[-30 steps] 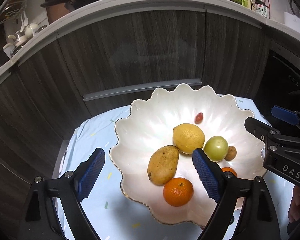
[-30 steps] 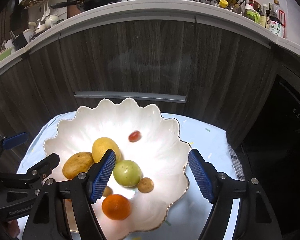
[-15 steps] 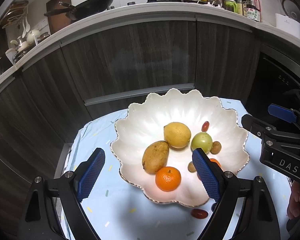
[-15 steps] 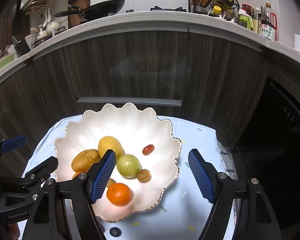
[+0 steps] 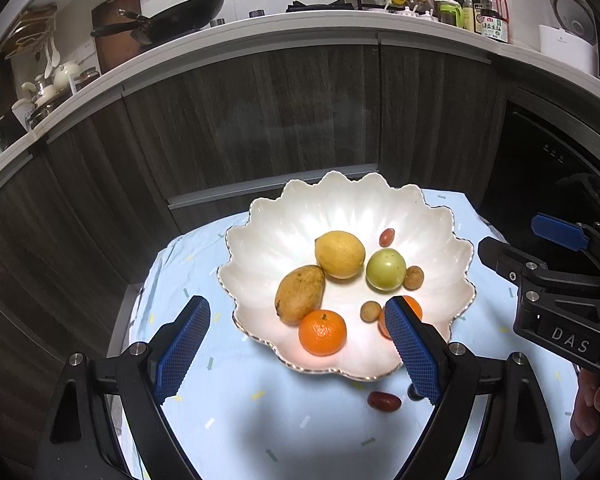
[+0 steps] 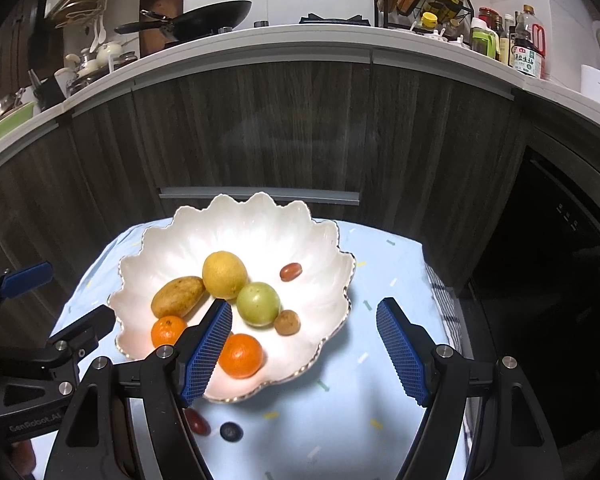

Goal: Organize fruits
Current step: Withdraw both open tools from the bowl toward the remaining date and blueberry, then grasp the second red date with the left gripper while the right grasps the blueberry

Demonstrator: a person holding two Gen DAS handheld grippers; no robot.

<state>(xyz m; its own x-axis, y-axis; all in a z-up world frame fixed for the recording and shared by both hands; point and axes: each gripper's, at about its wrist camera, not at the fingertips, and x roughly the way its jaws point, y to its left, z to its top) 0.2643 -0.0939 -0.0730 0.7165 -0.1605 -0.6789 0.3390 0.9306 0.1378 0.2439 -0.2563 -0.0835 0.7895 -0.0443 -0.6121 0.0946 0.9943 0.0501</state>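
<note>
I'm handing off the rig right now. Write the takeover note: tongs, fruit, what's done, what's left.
Left tongs: open, empty, hovering at the bowl's near edge.
Right tongs: open, empty, beside the left ones.
White scalloped bowl holds the lemon, mango, green fruit, two oranges, two small brown fruits and one red grape.
Left to do: a red grape and a dark berry lie on the blue cloth in front of the bowl.
</note>
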